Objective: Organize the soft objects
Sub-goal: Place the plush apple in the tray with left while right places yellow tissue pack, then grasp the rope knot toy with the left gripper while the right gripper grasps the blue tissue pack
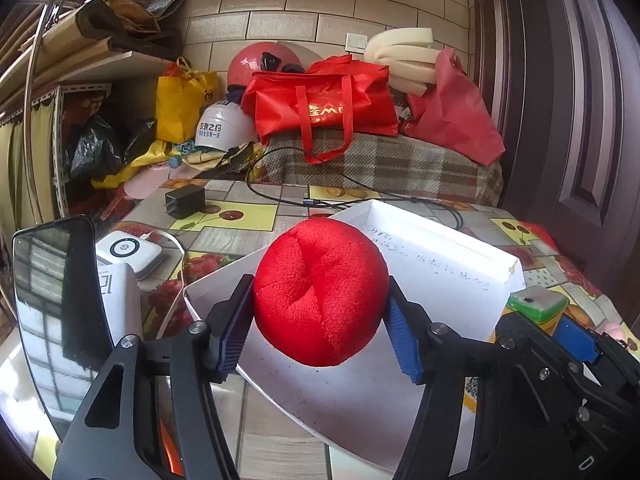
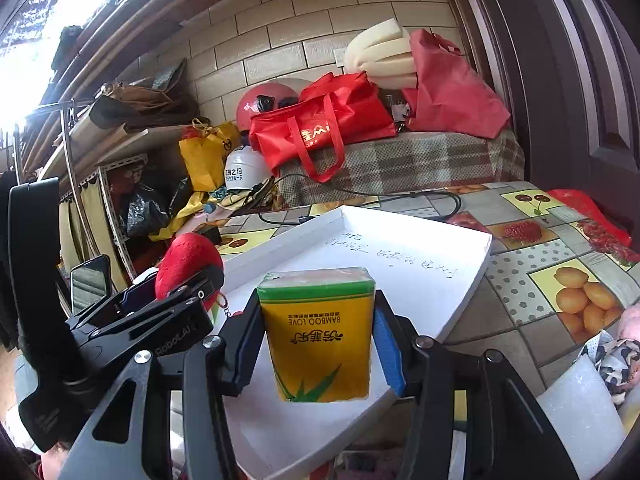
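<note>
Left tool (image 1: 320, 312) pinches a red plush ball (image 1: 320, 292); right tool (image 2: 316, 332) pinches a yellow tissue pack (image 2: 318, 332); both held above the white tray (image 2: 400, 240).

Each tool's jaws are closed only to its object's width. The tray lies directly below and ahead on the desk (image 2: 520, 280), its long axis running near-left to far-right. The pack hangs over the tray's near part, the ball to its left over the tray's left end, so both look ready to lower.

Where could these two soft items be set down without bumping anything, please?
The white tray floor is bare between its rims, apart from handwriting. Crowded: the tablecloth left of it holds a charger, cable and power bank.
</note>
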